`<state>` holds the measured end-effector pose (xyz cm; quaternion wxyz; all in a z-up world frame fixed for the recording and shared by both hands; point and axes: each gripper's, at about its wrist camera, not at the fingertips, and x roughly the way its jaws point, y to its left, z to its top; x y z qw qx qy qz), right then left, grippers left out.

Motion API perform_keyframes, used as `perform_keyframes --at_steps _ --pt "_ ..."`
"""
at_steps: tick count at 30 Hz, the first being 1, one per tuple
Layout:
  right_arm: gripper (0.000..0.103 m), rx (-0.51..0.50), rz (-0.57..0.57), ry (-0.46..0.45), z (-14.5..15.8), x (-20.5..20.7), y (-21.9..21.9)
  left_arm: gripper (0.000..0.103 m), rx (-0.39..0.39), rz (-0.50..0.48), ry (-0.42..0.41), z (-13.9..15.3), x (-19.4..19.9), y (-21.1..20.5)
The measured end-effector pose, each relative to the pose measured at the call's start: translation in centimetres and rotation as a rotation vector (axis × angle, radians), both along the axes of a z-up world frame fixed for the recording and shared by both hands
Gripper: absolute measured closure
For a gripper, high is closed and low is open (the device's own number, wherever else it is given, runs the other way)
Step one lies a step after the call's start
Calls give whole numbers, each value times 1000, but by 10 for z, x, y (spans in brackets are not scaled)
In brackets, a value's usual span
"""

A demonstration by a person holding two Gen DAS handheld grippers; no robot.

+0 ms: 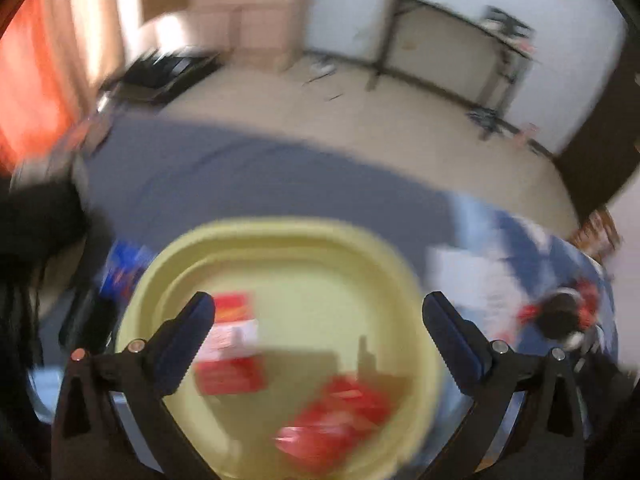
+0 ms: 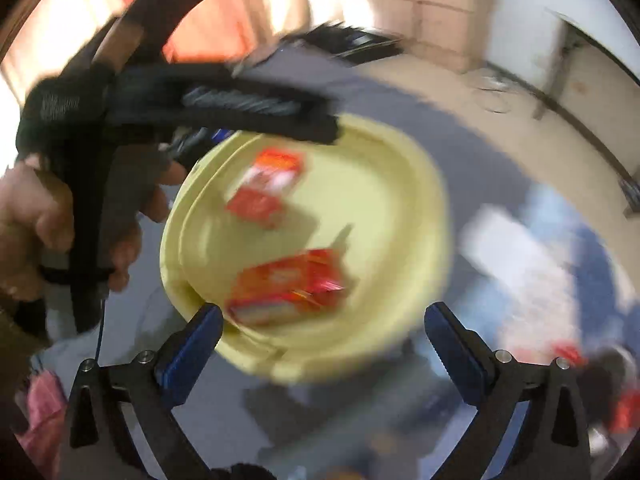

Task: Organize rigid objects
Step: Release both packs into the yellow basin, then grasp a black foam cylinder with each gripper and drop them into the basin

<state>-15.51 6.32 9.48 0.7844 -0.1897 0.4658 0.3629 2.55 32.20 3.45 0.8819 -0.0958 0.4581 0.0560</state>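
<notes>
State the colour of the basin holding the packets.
Pale yellow plastic basin; right wrist view shows it best.

Probably a sparse home room: orange curtains (image 1: 28, 80), tiled floor (image 1: 320, 120), metal-frame table (image 1: 452, 36).

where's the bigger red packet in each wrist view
Left wrist: the bigger red packet lies at bottom centre, inside the yellow basin, between the open left gripper fingers.
Right wrist: the same packet sits just below centre, near the basin's near rim, ahead of the open right gripper.
Shared landmark: the smaller red-and-white box, also in the basin.
</notes>
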Motion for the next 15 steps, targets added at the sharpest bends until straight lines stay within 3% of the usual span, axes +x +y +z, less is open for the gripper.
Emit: perform_keyframes --at_steps 4,6,8,11,15 --pt "0 0 -241 -141 49 0 -130 0 -34 -207 -45 25 14 -105" --pt "0 -11 -380 -200 55 -6 -209 0 -47 -318 -33 20 23 -166" --pt "0 -24 -491 -193 44 -17 -269 0 -35 -395 -7 4 31 -213" --pt "0 -32 -558 -161 20 -26 -314 0 25 -468 54 -30 43 -271" --pt "0 15 -538 -125 -10 -17 -338 0 89 -461 113 -62 57 -288"
